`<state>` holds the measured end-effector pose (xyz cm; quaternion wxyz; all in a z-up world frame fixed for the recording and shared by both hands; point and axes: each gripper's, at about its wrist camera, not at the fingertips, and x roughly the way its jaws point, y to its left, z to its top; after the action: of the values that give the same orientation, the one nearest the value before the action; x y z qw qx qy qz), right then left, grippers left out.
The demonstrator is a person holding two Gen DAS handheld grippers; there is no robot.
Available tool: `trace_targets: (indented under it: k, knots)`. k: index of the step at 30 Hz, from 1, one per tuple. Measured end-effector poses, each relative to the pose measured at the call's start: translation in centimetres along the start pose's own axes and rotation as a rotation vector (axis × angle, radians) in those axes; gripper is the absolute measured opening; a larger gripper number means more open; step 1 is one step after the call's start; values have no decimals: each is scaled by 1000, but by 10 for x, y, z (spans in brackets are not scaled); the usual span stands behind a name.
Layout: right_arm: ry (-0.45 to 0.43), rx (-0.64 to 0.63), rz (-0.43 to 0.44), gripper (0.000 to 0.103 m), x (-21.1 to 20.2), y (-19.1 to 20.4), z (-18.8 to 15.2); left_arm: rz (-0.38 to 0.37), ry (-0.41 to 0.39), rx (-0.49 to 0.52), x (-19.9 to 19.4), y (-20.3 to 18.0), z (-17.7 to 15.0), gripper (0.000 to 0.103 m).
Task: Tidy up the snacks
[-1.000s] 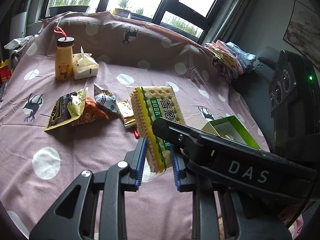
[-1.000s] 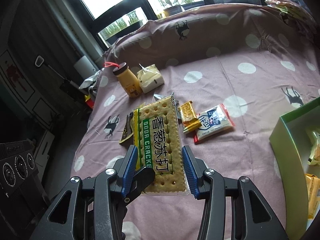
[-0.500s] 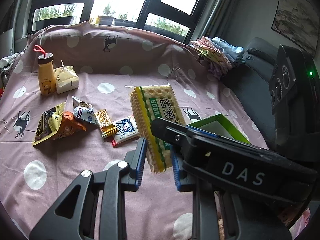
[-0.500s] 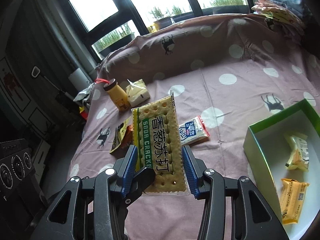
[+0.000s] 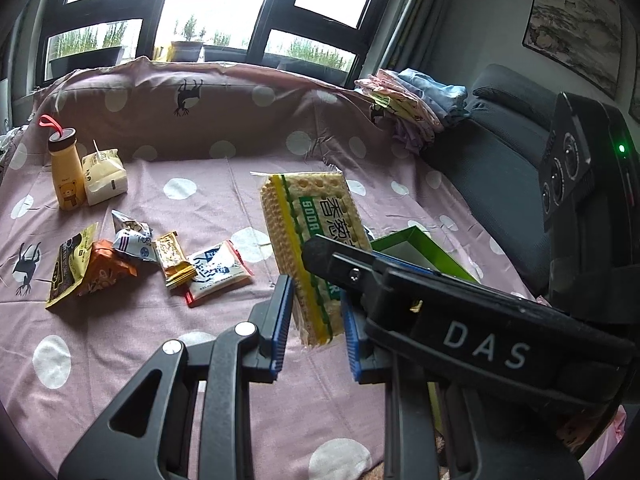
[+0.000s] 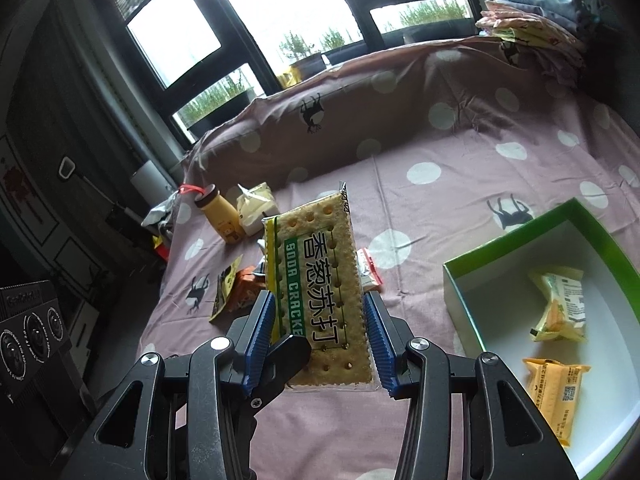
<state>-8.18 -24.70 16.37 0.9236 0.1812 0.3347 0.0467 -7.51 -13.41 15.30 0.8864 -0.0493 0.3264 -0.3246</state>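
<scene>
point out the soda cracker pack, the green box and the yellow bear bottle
soda cracker pack (image 6: 320,280), right wrist view, printed front.
green box (image 6: 520,242), right wrist view, far rim.
yellow bear bottle (image 5: 68,176), left wrist view, body.

Left wrist view: the right gripper's black body (image 5: 460,320) covered the lower right of the soda cracker pack (image 5: 308,236) and most of the green box (image 5: 416,244); box contents not visible there.

Right wrist view: the pack hid most of the loose snack packets behind it (image 6: 368,270). The box's right and lower walls (image 6: 592,236) were cut by the frame edge. Print on the two packets inside (image 6: 560,308) was too small to read.
</scene>
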Motion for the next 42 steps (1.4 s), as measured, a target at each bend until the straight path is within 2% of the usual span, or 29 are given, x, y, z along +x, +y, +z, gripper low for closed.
trace_targets:
  k: [42]
  knots:
    - [-73,230,-174,49,-40,-96,2,-179,125,143,70,-74,7,22]
